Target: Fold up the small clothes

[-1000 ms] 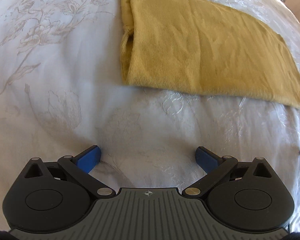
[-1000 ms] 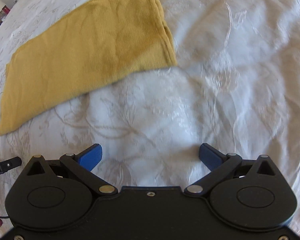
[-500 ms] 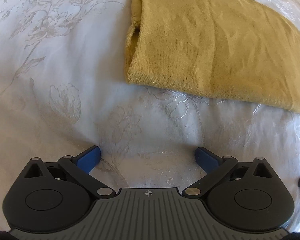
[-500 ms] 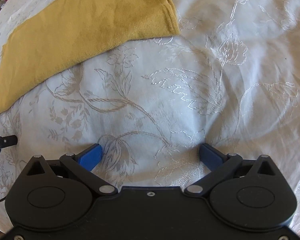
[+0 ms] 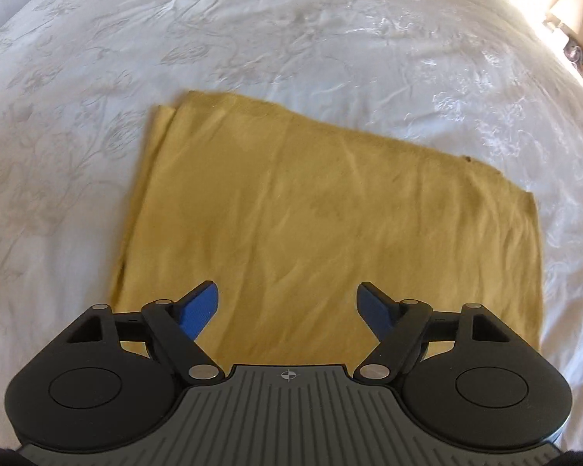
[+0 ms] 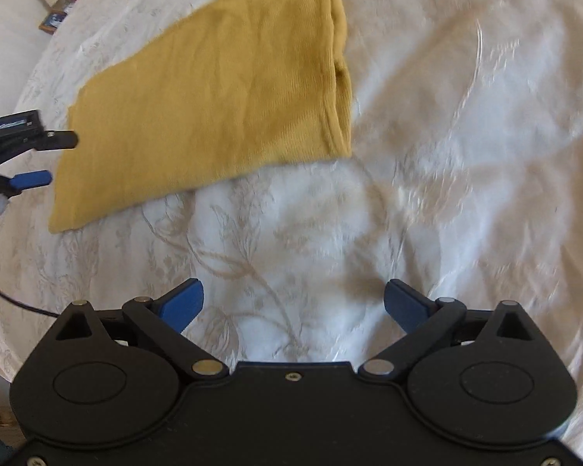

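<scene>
A mustard-yellow folded garment (image 5: 322,213) lies flat on the white embroidered bedspread (image 5: 291,39). My left gripper (image 5: 289,303) is open and empty, hovering over the garment's near edge. In the right wrist view the same garment (image 6: 213,108) lies at the upper left, its layered edge facing right. My right gripper (image 6: 293,303) is open and empty over bare bedspread, well short of the garment. The left gripper shows at the right wrist view's left edge (image 6: 27,155), beside the garment's left end.
The bedspread (image 6: 466,155) spreads wide to the right of the garment, with wrinkles. A bedside surface with small items (image 6: 56,11) sits beyond the bed's far left edge. A lamp-like object (image 5: 567,7) stands at the bright far right.
Both grippers have pulled back and risen. The left one now looks down over the garment's near edge; the right one sees the garment farther off. Both jaws stay open.
</scene>
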{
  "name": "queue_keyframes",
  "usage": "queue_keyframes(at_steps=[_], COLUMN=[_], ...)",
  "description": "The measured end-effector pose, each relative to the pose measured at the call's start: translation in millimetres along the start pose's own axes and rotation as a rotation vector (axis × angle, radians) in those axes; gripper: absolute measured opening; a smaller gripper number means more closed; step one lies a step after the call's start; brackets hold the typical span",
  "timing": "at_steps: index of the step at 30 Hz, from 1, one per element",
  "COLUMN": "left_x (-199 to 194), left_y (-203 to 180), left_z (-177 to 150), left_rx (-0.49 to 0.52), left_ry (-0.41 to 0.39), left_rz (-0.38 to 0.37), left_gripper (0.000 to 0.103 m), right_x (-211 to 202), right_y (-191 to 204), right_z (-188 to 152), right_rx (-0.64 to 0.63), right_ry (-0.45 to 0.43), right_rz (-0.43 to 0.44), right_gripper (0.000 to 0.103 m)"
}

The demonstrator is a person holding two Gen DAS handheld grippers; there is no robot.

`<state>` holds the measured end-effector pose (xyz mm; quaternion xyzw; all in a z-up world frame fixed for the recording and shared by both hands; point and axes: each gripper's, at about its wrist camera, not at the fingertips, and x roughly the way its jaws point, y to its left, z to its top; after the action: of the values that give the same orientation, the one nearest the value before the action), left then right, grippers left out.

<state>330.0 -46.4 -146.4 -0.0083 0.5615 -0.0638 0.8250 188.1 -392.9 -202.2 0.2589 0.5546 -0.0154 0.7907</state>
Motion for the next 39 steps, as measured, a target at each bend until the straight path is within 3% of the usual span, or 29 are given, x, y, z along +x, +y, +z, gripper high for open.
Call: queue_keyframes(at_steps=[5, 11, 16, 20, 24, 27, 37, 39], left_x=[30.6, 62.2, 72.8, 80.2, 85.5, 87.8, 98.4, 92.6], left_y=[-28.7, -26.3, -26.0, -28.1, -27.9, -27.1, -31.3, -32.5], left_z=[19.5, 14.2, 12.7, 13.1, 11.1, 9.5, 19.3, 25.7], left_rx=[0.037, 0.023, 0.065, 0.077, 0.080, 0.087, 0.097, 0.066], left_ry=[0.033, 0.123, 0.145, 0.155, 0.145, 0.142, 0.181, 0.185], left_rz=[0.027, 0.068, 0.077, 0.092, 0.095, 0.098, 0.117, 0.122], left_gripper=[0.077, 0.078, 0.082, 0.088, 0.097, 0.099, 0.103, 0.096], right_x=[-6.9, 16.4, 27.9, 51.2, 65.4, 75.0, 84.5, 83.6], right_y=[-13.3, -35.8, -51.0, -62.0, -60.3, -56.0, -47.3, -48.5], right_z=[47.1, 93.2, 113.7, 125.3, 132.4, 137.5, 139.0, 136.7], right_rx=[-0.019, -0.027, -0.030, -0.017, -0.022, -0.002, -0.005, -0.018], right_ry=[-0.141, -0.189, -0.158, -0.076, -0.051, -0.027, -0.032, -0.037], right_rz=[0.012, 0.047, 0.095, 0.235, 0.314, 0.384, 0.418, 0.426], right_gripper=[0.100, 0.094, 0.093, 0.094, 0.096, 0.103, 0.103, 0.103])
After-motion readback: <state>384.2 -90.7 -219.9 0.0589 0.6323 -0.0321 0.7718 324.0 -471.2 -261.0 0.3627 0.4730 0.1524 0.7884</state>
